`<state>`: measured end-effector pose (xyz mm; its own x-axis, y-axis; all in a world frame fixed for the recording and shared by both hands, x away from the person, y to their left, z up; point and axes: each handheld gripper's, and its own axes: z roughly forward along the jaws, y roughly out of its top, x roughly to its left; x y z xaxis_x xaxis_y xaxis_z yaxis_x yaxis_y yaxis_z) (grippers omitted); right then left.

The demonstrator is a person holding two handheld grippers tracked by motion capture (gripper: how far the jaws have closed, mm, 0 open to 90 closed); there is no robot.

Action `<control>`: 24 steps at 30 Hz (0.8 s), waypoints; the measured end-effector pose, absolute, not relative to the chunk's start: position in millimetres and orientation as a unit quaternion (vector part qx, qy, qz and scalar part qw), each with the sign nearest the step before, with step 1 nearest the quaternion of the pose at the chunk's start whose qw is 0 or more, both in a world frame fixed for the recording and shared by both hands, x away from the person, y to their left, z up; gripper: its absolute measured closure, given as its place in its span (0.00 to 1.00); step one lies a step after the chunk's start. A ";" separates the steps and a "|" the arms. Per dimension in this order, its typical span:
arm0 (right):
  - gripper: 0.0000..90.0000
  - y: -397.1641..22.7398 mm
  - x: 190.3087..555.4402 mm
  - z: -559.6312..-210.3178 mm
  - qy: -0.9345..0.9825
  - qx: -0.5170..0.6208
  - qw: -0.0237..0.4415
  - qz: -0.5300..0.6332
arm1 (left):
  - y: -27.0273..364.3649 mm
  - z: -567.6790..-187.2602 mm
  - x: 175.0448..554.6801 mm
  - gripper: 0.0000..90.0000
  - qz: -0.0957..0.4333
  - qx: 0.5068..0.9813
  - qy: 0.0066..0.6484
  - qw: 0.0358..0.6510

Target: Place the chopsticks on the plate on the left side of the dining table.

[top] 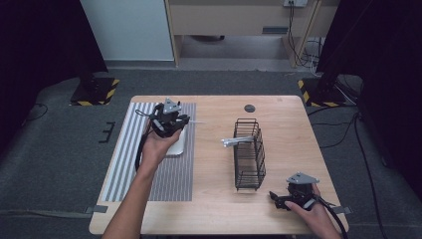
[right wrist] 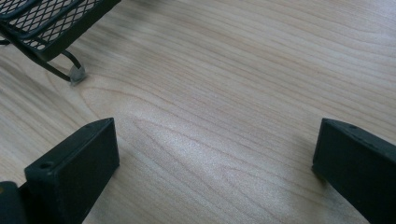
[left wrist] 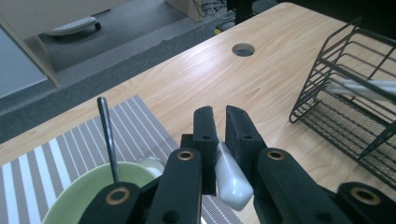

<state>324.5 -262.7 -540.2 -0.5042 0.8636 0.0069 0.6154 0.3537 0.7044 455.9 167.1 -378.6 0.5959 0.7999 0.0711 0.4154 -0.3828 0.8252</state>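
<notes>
While the white handle of a utensil [left wrist: 229,179] sits clamped between the fingers [left wrist: 205,133] of the left gripper [left wrist: 223,121], its far end is hidden behind the gripper body, so what kind of utensil it is cannot be told. In the high view the left gripper [top: 169,122] hangs over the upper right part of a grey-and-white striped placemat [top: 124,159], with a thin pale tip [top: 198,121] sticking out to its right, past the mat's edge. Just below the clenched fingers, in the left gripper view, stands a pale green bowl [left wrist: 79,191] on the mat, and a slim metal handle [left wrist: 106,135] leans up out of it. From above, the same dish shows as a pale shape [top: 178,144] under the person's left hand [top: 157,147].

Farther right on the wooden counter [top: 214,199] stands a black wire basket [top: 249,154], well apart from the mat. Pale utensils [top: 236,141] rest in it, their ends poking out through its left side. A round cable hole [top: 249,108] lies in the counter beyond the basket.

Near the counter's front right corner the right gripper [top: 279,199] rests low, held by the person's right hand [top: 311,211]. Its fingers [right wrist: 74,168] stand released and wide apart, bare wood between them, and a foot of the basket [right wrist: 77,73] shows near the top left of the right gripper view.
</notes>
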 end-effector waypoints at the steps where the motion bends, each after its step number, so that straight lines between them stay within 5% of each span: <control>1: 0.00 -262.7 324.5 -540.2 0.801 0.461 0.187 0.332 | 168.6 -380.0 456.0 0.92 0.238 0.796 0.384 0.404; 24: 0.00 -262.7 324.5 -540.1 0.801 0.462 0.187 0.332 | 192.9 -410.5 441.5 0.92 0.235 0.789 0.408 0.394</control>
<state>324.5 -262.7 -540.1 -0.5041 0.8636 0.0071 0.6158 0.3537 0.7040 441.5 192.9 -410.5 0.5564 0.8294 0.0499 0.4582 -0.3563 0.8143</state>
